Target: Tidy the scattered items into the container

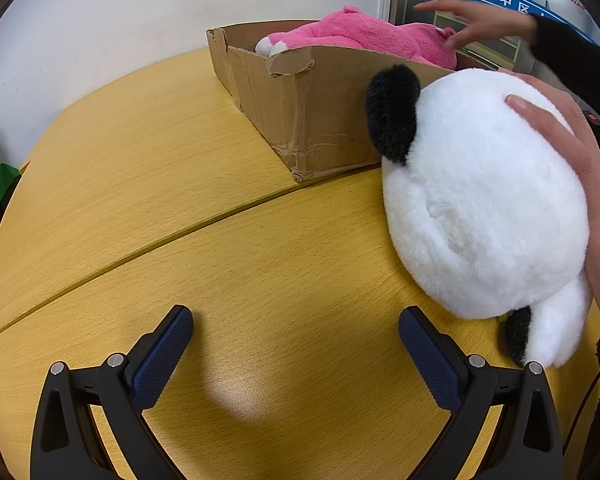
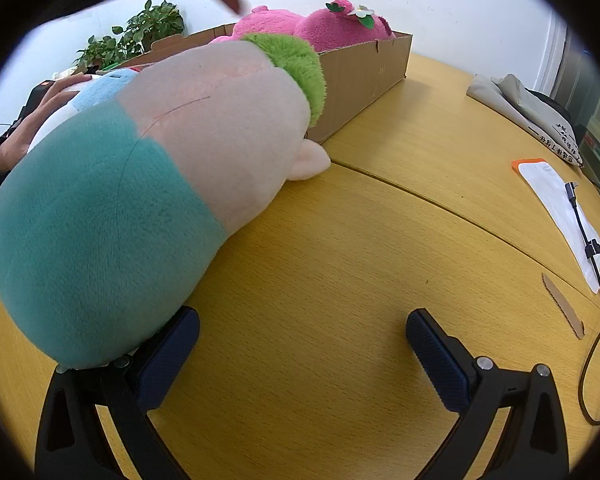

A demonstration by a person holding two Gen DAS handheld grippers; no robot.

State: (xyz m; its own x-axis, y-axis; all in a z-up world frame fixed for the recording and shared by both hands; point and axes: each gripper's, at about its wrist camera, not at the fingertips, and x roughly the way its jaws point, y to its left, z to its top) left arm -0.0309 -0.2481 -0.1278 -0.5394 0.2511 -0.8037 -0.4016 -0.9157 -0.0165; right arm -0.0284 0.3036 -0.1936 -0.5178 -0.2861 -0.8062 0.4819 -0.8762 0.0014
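A torn cardboard box (image 1: 324, 108) stands on the yellow table and holds a pink plush (image 1: 364, 34). It also shows in the right wrist view (image 2: 364, 76), with the pink plush (image 2: 300, 24) inside. A white and black panda plush (image 1: 484, 200) lies on the table beside the box, with a bare hand (image 1: 580, 168) on it. A teal, pale pink and green plush (image 2: 160, 184) lies on the table against the box. My left gripper (image 1: 296, 336) is open and empty above the table, left of the panda. My right gripper (image 2: 304, 340) is open, its left finger under the teal plush's end.
A second bare hand (image 1: 472, 20) hovers over the pink plush. At the right of the right wrist view lie a white and orange package (image 2: 556, 204), a black cable (image 2: 588, 248), a cardboard strip (image 2: 564, 308) and a grey bag (image 2: 528, 112). Green plants (image 2: 140, 36) stand behind the box.
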